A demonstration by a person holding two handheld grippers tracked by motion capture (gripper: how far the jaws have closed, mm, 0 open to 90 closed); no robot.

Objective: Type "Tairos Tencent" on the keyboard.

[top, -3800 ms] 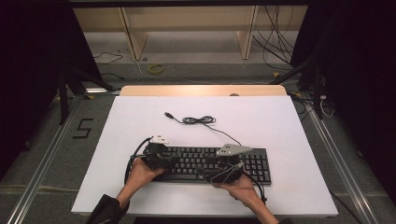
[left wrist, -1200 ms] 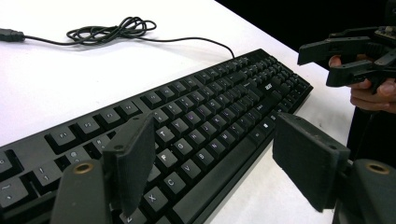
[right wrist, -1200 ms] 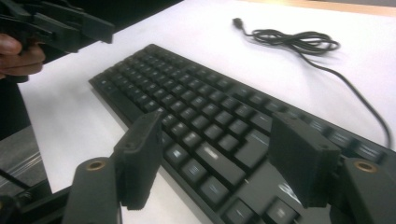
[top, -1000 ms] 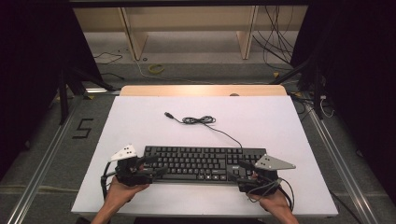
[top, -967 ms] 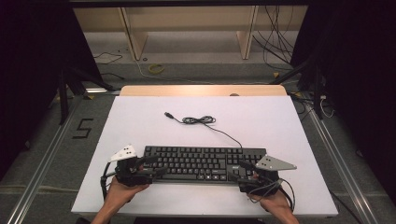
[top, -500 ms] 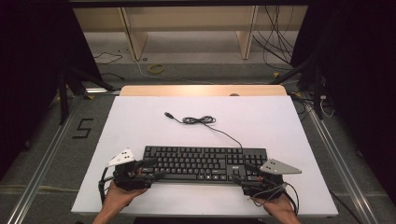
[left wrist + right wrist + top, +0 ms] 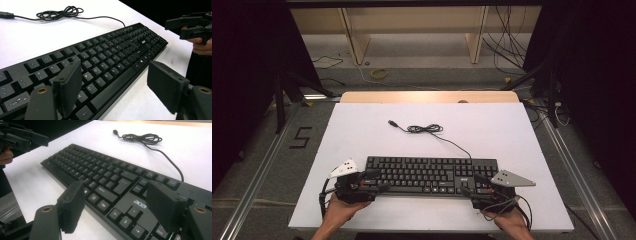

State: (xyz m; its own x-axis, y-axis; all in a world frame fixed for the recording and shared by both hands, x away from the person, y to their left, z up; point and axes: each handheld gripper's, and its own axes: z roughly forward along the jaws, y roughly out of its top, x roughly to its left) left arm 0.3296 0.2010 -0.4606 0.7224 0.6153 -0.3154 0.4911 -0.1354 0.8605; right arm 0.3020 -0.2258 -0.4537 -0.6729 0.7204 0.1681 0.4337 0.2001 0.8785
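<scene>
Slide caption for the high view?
Open left claw and right claw flank a black keyboard on a white table.

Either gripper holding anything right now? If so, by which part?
Nothing held. The left gripper and right gripper are both open, jaws hovering over the near edge of the keyboard at its two ends, gripping nothing.

I log: white table (image 7: 362, 130); wooden shelving (image 7: 412, 25) at far side; yellow cable coil (image 7: 379, 73) on far floor; floor marking "5" (image 7: 301, 137) at left; loose cables (image 7: 512, 45) far right.
</scene>
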